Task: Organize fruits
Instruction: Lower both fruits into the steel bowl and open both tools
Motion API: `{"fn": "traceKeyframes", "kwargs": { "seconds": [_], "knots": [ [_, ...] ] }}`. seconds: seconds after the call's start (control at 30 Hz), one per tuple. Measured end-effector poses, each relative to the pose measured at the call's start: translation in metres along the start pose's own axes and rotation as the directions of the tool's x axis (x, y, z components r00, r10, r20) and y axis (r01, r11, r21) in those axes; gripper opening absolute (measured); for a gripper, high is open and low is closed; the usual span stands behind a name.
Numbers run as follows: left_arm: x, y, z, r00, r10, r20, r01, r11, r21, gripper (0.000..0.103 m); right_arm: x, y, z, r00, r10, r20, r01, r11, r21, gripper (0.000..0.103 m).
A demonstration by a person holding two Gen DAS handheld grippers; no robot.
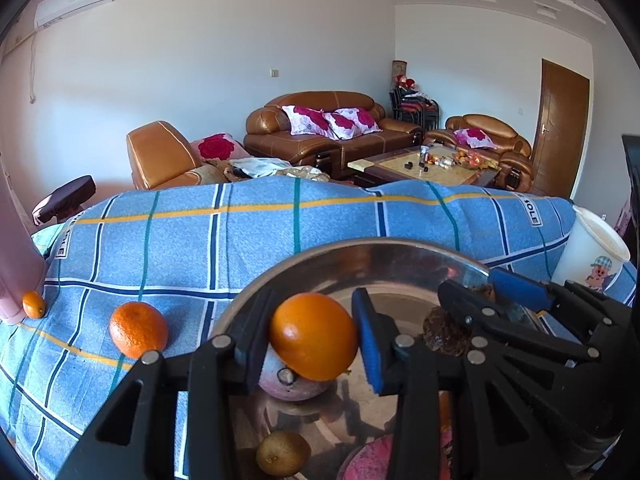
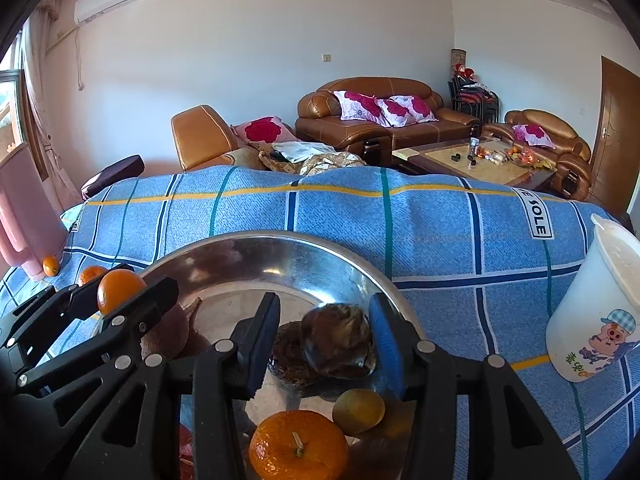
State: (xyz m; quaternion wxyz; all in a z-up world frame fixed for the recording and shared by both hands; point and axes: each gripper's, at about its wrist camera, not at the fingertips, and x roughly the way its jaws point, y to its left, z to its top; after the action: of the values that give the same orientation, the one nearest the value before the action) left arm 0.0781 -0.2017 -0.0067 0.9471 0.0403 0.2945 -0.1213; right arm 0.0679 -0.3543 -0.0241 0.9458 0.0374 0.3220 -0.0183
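My left gripper point(image 1: 312, 336) is shut on a smooth orange point(image 1: 313, 336) and holds it over the steel bowl point(image 1: 320, 256). My right gripper point(image 2: 324, 340) is over the same bowl point(image 2: 248, 240), its jaws around a dark brown fruit point(image 2: 338, 340); it is not clear that they press on it. The bowl also holds a tangerine point(image 2: 298, 446), a small green-yellow fruit point(image 2: 359, 406) and a purplish fruit point(image 1: 292, 386). A tangerine point(image 1: 138, 330) and a small orange point(image 1: 33, 305) lie on the blue checked cloth point(image 1: 200, 240) to the left.
A white plastic cup point(image 2: 592, 308) stands on the cloth at the right. A pink container point(image 2: 24, 216) stands at the left edge. Sofas and a coffee table point(image 1: 436, 168) are beyond the table.
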Motion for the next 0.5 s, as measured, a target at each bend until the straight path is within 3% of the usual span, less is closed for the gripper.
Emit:
{"fn": "traceKeyframes", "kwargs": {
  "seconds": [0.07, 0.17, 0.23, 0.33, 0.43, 0.5],
  "knots": [
    [-0.001, 0.000, 0.000, 1.000, 0.000, 0.005, 0.000, 1.000, 0.001, 0.043, 0.000, -0.001, 0.000, 1.000, 0.004, 0.002, -0.004, 1.000, 0.007, 0.051],
    [-0.003, 0.004, 0.000, 0.999, 0.028, 0.018, -0.028, 1.000, -0.013, 0.056, -0.002, -0.002, -0.001, 1.000, -0.001, 0.013, 0.000, 1.000, 0.013, 0.051],
    [-0.008, 0.010, 0.000, 0.998, 0.043, 0.038, -0.041, 0.998, -0.047, 0.078, -0.004, -0.004, -0.001, 1.000, -0.011, 0.024, 0.010, 1.000, 0.026, 0.052],
    [-0.021, 0.021, 0.001, 0.993, 0.066, 0.095, -0.056, 0.993, -0.103, 0.102, -0.011, -0.010, -0.001, 0.999, -0.008, 0.047, 0.005, 0.998, 0.067, 0.063],
    [-0.032, 0.029, 0.002, 0.988, 0.056, 0.146, -0.036, 0.990, -0.138, 0.103, -0.017, -0.012, -0.001, 0.997, 0.001, 0.074, -0.007, 0.996, 0.087, 0.077],
    [-0.036, 0.031, 0.002, 0.986, 0.058, 0.158, -0.037, 0.990, -0.138, 0.103, -0.022, -0.006, 0.000, 0.995, -0.016, 0.096, 0.010, 0.998, 0.063, 0.078]
  ]
}}
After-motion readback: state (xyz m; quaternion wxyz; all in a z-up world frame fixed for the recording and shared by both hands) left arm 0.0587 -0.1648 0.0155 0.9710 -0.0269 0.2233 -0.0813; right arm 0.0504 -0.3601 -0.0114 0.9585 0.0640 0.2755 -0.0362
